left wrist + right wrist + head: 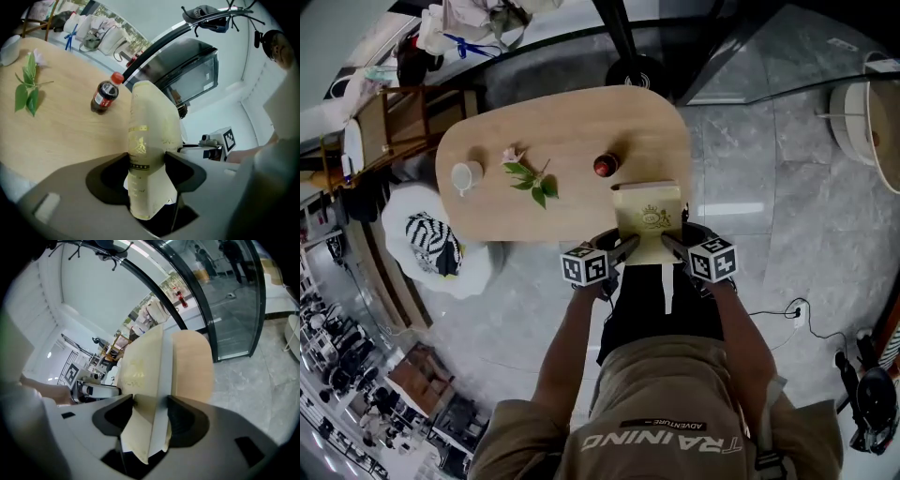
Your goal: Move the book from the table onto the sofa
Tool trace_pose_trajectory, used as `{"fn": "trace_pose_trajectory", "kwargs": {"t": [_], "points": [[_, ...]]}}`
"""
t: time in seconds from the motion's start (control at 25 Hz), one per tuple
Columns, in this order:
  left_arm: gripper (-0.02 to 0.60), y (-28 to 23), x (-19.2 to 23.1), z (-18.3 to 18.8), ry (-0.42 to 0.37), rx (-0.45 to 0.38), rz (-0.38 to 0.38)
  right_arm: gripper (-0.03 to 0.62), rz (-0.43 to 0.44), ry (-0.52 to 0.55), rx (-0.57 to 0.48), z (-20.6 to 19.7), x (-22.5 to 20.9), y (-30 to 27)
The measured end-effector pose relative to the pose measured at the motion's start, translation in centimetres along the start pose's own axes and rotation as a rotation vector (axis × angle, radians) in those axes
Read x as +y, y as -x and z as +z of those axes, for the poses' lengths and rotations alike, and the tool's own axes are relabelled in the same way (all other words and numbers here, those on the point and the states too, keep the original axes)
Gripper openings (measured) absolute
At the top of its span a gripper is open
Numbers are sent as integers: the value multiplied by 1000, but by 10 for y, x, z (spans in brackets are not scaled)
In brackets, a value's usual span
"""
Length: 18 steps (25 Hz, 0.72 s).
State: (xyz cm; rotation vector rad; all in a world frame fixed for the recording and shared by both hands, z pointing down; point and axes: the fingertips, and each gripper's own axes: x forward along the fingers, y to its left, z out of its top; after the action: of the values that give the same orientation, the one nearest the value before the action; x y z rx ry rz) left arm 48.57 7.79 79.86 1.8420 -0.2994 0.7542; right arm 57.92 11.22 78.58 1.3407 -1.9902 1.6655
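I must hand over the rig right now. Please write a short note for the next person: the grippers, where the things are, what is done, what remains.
Left gripper: shut on the book, at its left side.
Right gripper: shut on the same book, at its right side.
Book: at the near edge of the table, partly past it; I cannot tell if it is lifted clear.
Bottle, flower sprig and cup: on the table, apart from the book.
Done: book gripped.
Left: carry it to the sofa, which no view clearly shows.
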Motion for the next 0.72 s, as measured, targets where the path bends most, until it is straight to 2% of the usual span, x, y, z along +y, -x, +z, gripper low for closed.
{"fn": "trace_pose_trajectory", "kwargs": {"t": [0.16, 0.44, 0.72], "points": [[239, 29, -38, 22, -13, -82, -3, 235, 11, 75, -28, 32, 30, 33], [239, 91, -93, 63, -46, -251, -10, 235, 41, 271, -59, 94, 97, 79], [239, 151, -123, 87, -68, -397, 68, 233, 124, 428, -48, 133, 155, 97]]}}
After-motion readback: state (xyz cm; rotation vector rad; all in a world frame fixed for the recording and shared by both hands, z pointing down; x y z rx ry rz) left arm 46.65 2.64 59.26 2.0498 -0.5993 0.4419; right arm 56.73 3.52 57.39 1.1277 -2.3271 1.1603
